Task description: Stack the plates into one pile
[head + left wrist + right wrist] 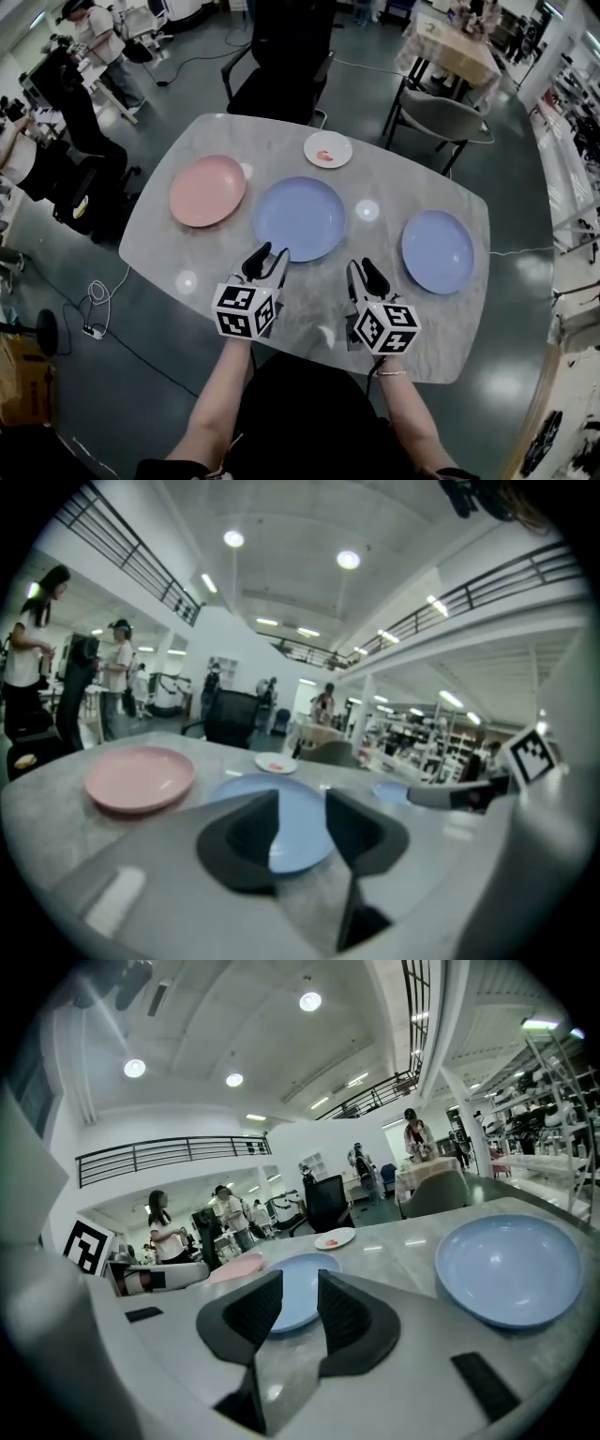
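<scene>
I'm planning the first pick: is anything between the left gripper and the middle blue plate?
Nothing visible. The left gripper, jaws open and empty, points at the middle blue plate, with only bare table between them.

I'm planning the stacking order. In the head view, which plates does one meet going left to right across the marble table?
round pink plate → large round blue plate → smaller round blue plate. The small white plate overlaps the large blue one sideways, so it is left out.
</scene>
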Motion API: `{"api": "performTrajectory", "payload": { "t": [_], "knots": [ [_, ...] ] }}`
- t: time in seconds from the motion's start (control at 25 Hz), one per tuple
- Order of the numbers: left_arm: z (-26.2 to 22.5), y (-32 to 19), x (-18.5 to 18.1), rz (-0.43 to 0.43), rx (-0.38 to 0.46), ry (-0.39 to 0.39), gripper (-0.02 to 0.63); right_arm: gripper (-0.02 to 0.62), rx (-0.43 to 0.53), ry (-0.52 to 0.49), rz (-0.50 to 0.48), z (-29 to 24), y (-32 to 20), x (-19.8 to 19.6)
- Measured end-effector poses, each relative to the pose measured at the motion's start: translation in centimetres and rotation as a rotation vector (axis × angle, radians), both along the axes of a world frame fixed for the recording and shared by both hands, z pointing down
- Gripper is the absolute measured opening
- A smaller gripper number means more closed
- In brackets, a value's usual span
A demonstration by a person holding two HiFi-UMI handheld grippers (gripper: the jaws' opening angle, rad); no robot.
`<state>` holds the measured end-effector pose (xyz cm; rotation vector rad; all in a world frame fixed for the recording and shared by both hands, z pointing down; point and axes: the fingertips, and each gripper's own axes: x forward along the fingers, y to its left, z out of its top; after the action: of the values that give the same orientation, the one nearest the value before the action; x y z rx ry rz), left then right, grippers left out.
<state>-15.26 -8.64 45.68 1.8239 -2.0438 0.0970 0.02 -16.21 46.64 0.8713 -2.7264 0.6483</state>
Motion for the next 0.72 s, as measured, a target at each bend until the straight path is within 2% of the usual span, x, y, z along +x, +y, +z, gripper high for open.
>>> {"api": "performTrajectory", "payload": {
  "t": [0.12, 0.48, 0.6, 0.72],
  "knots": [
    [0.1, -3.3, 1.9, 0.094, -0.009, 0.000, 0.156, 0.107, -0.009, 0.009, 0.099, 0.3, -1.6, 2.8],
    [0.2, -13.6, 9.5, 0.419, -0.037, 0.026, 0.170, 0.107, -0.016, 0.031, 0.509, 0.5, -5.8, 14.4],
    [1.3, -16.0, 12.4, 0.494, -0.059, 0.044, 0.170, 0.107, -0.022, 0.054, 0.628, 1.3, -6.3, 18.6],
    [2.0, -18.4, 15.3, 0.543, -0.073, 0.061, 0.173, 0.107, -0.021, 0.086, 0.707, 1.8, -7.2, 22.4]
  ]
}}
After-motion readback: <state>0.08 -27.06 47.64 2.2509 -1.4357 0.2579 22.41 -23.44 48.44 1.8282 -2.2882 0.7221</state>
